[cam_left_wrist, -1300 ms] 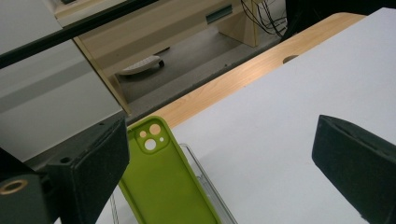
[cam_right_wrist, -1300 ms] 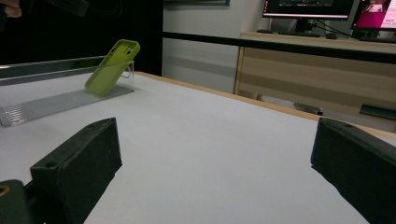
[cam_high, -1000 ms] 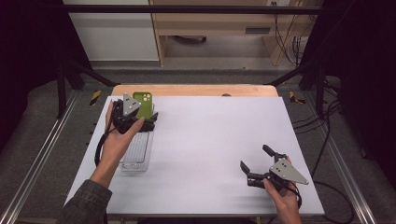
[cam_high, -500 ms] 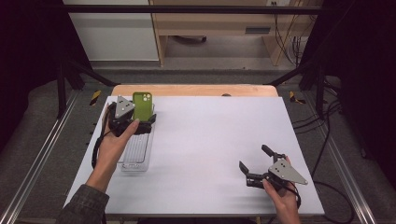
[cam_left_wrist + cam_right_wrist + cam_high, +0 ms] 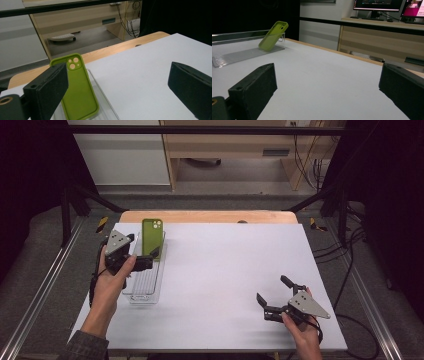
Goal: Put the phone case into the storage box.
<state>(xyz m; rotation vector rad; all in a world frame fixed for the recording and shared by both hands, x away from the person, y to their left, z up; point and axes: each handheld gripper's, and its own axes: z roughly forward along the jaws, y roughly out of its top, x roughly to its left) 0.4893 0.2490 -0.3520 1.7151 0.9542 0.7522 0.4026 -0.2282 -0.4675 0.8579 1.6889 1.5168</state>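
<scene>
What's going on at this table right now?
A person holds a gripper in each hand over a white table. The left gripper is open beside a green phone case, which stands propped against the far end of a clear plastic tray; its jaws are spread and not gripping the case. The right gripper is open too, holding nothing, over bare table near the front right.
</scene>
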